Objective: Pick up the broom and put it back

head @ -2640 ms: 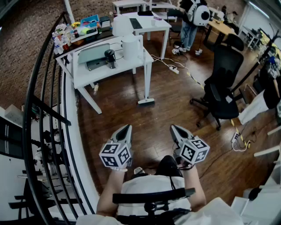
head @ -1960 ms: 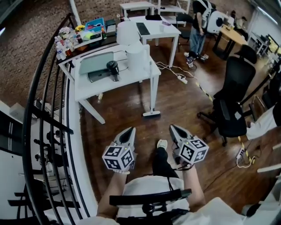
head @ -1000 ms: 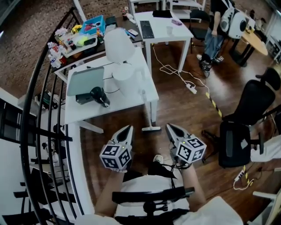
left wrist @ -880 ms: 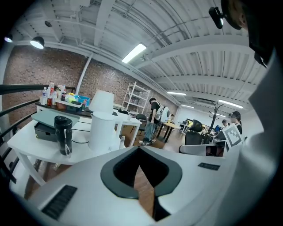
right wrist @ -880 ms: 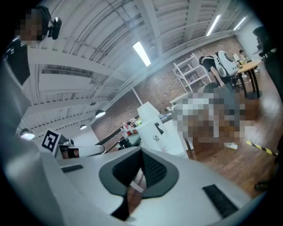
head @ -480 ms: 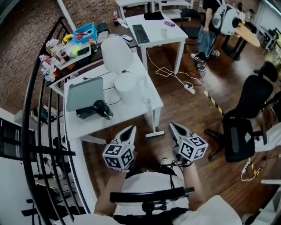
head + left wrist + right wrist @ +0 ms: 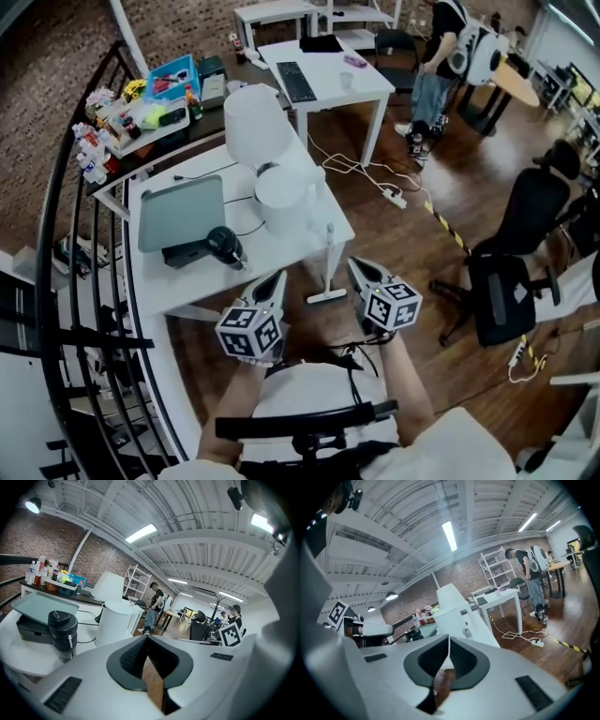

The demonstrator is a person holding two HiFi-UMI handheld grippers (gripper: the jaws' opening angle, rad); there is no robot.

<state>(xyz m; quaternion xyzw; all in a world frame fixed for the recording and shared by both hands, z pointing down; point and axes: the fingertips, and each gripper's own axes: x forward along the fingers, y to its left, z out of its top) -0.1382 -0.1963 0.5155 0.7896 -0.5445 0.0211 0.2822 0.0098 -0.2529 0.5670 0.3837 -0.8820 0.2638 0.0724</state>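
Observation:
A white broom (image 7: 328,267) stands upright against the front corner of the white table (image 7: 192,277), its head (image 7: 326,297) flat on the wooden floor. Both grippers are held low over the floor and point at it. The left gripper (image 7: 278,276) (image 7: 146,637) is just left of the broom head, its jaws shut and empty. The right gripper (image 7: 353,263) (image 7: 449,639) is just right of the handle; its jaws have just been opening, and a thin slit shows between them with nothing in it. Neither gripper touches the broom.
On the table lie a grey laptop (image 7: 181,211), a black cup (image 7: 225,246) and a white cylinder (image 7: 281,200). A black railing (image 7: 56,281) runs along the left. A black office chair (image 7: 502,300) stands at the right, a power strip with cable (image 7: 398,199) lies beyond, and a person (image 7: 436,66) stands at the back.
I have come closer to the table. Both grippers have moved forward, and the broom head now sits between their tips instead of well ahead of them.

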